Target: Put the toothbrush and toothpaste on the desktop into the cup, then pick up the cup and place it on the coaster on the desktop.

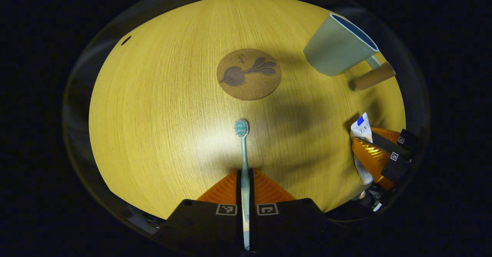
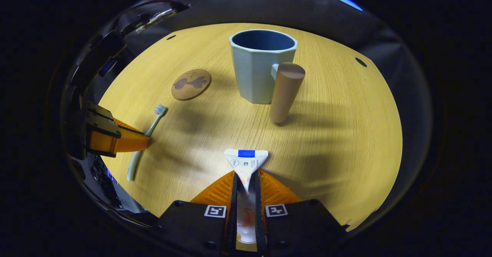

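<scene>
My left gripper (image 1: pixel 245 174) is shut on the handle of a pale toothbrush (image 1: pixel 243 149), whose bristle head points toward the round cork coaster (image 1: pixel 248 74). In the right gripper view the same toothbrush (image 2: pixel 148 134) sits in the left gripper (image 2: pixel 144 141) at the table's left. My right gripper (image 2: pixel 246 178) is shut on a white toothpaste tube (image 2: pixel 246 161), its flat crimped end forward. The light blue cup (image 2: pixel 261 63) with a wooden peg handle (image 2: pixel 285 92) stands upright and empty beyond the tube. The cup (image 1: pixel 338 49) and the right gripper (image 1: pixel 365 149) with its tube show at the right of the left gripper view.
The round wooden table (image 2: pixel 338 134) carries all of this; small dark holes (image 2: pixel 360 62) mark its far edge. The coaster (image 2: pixel 191 84) lies left of the cup with a bare stretch of wood between them. Black booth cloth rises behind the table.
</scene>
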`<control>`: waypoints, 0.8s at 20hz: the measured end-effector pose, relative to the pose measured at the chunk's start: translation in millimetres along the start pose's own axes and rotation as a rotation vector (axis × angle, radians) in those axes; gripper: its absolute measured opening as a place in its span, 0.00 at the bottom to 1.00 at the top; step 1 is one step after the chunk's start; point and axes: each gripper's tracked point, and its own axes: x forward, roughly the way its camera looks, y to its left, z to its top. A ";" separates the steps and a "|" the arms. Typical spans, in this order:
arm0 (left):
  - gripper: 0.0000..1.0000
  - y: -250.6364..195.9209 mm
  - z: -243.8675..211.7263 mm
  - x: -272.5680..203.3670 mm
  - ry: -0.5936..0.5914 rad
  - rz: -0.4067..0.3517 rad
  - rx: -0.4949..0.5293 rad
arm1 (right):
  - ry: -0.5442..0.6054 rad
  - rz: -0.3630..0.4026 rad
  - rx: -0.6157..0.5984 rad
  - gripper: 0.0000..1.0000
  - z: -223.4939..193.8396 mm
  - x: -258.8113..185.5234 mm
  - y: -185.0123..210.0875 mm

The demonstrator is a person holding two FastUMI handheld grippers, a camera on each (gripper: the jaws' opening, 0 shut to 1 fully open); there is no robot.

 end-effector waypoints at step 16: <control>0.02 -1.6 -1.2 -2.5 -0.212 -0.031 0.077 | -0.056 -0.032 0.064 0.12 1.7 -3.6 -1.0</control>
